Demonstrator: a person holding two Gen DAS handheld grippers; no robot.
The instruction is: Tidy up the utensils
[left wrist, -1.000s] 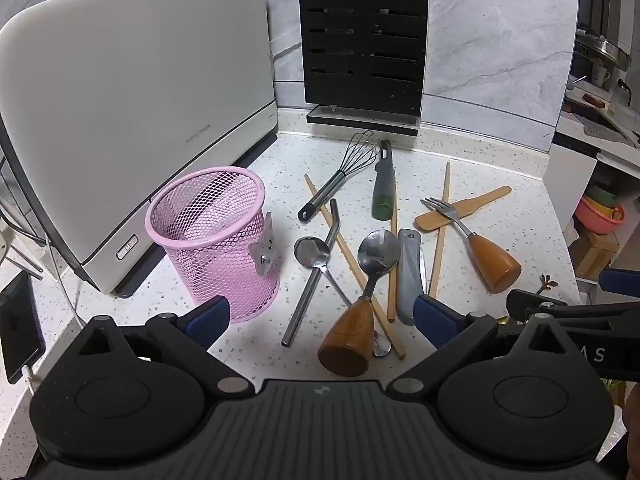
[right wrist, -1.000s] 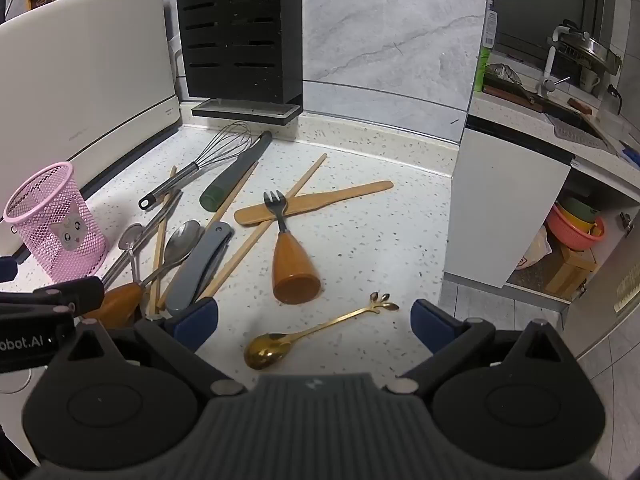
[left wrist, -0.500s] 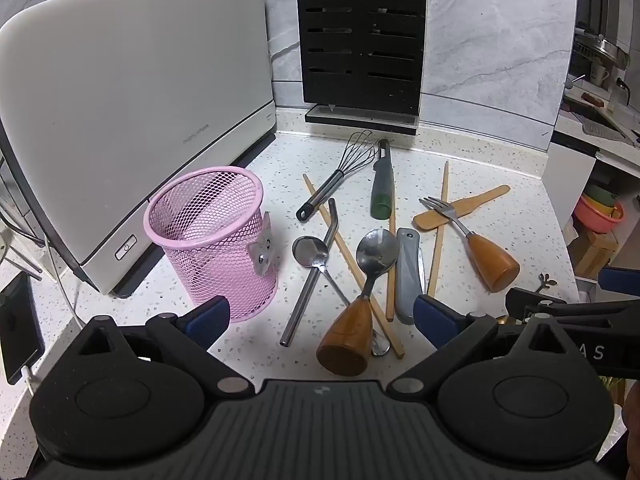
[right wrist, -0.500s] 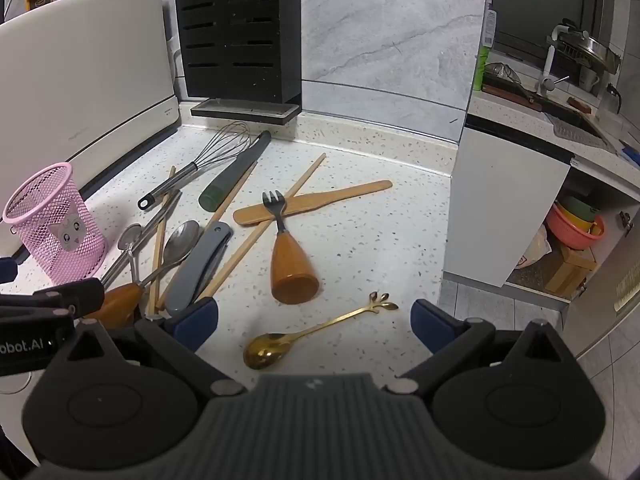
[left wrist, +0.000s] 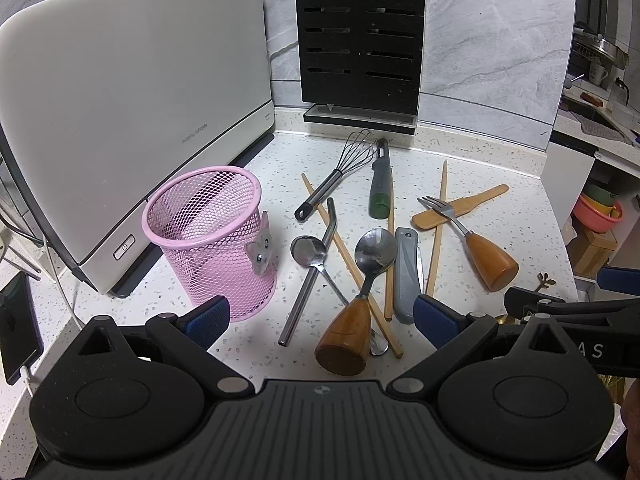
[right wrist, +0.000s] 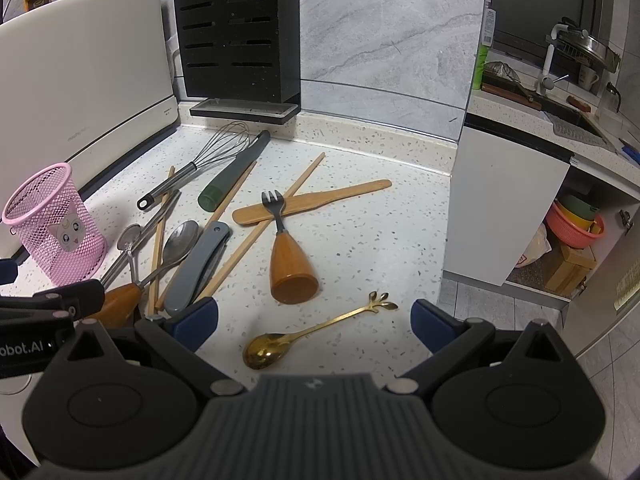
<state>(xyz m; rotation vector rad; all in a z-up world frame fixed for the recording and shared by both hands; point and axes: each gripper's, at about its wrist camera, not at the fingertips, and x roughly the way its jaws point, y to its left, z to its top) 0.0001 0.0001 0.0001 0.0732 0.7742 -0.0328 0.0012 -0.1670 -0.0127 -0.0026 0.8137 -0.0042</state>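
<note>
left gripper (left wrist: 320, 316) spread, empty, above wooden-handled spoon (left wrist: 352, 320) | right gripper (right wrist: 314, 320) spread, empty, above gold spoon (right wrist: 280, 344) near counter (right wrist: 380, 248) front edge | pink mesh cup (left wrist: 212, 236) upright, empty, at counter's left edge beside white appliance (left wrist: 120, 120) | whisk (left wrist: 336, 176), chopsticks (left wrist: 438, 224), fork (right wrist: 284, 248) scattered mid-counter

Mesh cup (left wrist: 216, 236) stands left of the utensils (left wrist: 376, 248) on the counter (left wrist: 492, 160).
</note>
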